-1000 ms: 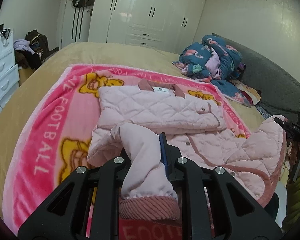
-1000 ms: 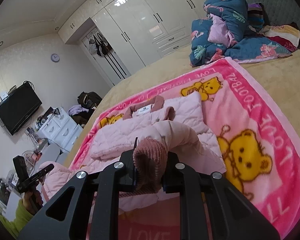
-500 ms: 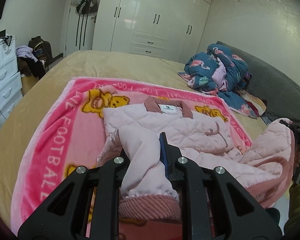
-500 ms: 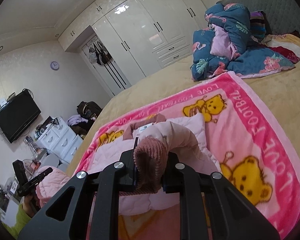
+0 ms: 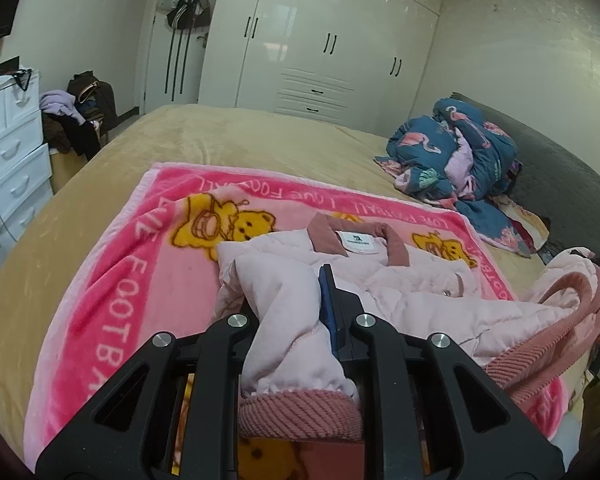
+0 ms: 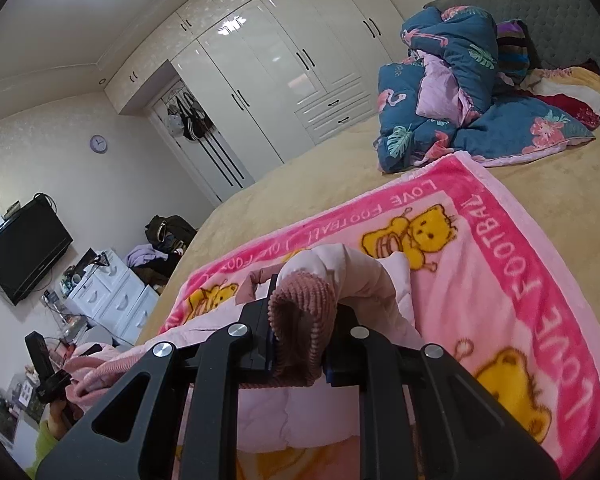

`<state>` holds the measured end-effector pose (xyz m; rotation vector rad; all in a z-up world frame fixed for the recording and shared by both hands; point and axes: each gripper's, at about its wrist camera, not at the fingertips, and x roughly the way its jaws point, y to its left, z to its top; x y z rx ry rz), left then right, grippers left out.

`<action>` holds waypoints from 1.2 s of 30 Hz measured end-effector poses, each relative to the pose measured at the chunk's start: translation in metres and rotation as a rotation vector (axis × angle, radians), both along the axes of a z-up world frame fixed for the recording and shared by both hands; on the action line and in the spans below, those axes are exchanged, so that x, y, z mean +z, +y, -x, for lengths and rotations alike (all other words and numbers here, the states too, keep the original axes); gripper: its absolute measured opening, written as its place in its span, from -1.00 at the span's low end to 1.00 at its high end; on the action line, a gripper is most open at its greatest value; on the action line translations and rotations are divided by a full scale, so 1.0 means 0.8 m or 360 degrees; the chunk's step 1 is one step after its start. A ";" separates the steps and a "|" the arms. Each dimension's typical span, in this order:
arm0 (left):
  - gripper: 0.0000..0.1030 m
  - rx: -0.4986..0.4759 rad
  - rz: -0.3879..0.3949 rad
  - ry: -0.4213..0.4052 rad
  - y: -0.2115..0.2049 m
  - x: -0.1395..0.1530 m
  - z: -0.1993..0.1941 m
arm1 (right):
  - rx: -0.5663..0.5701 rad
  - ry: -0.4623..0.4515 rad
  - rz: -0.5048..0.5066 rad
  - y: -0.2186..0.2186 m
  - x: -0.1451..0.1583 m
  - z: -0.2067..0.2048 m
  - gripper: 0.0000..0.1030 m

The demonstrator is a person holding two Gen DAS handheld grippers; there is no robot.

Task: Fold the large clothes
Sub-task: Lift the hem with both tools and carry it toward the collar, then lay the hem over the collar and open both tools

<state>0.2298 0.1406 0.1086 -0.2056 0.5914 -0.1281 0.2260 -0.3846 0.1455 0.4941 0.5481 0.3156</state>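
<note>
Bottom-fold step: left gripper [image 5: 296,320] and right gripper [image 6: 300,332] each clamp the pink jacket [image 5: 404,280], apparently at its ribbed hem; next, lay the hem squarely near the collar [image 5: 324,232].

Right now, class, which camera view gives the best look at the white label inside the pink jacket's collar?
The left wrist view. There the white label faces the camera, framed by the dusty-rose collar of the pink quilted jacket. In the right wrist view the raised ribbed cuff and sleeve hide the label; only a scrap of collar shows.

quilted pale pink jacket [image 5: 400,280], half folded, on pink blanket [image 5: 112,280].
</note>
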 end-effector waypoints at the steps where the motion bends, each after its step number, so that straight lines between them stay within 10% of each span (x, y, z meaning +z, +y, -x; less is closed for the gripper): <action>1: -0.78 0.0004 -0.0009 0.0002 -0.001 0.000 -0.005 | -0.0003 0.0001 0.0006 0.001 -0.001 -0.003 -0.70; 28: -0.75 0.0062 -0.0143 0.0137 0.001 -0.034 -0.113 | -0.0059 0.0229 -0.0060 -0.004 -0.042 -0.135 -0.66; 36: -0.75 0.0065 -0.0138 0.0169 0.005 -0.051 -0.129 | -0.0023 0.0226 -0.0170 -0.006 -0.051 -0.148 -0.36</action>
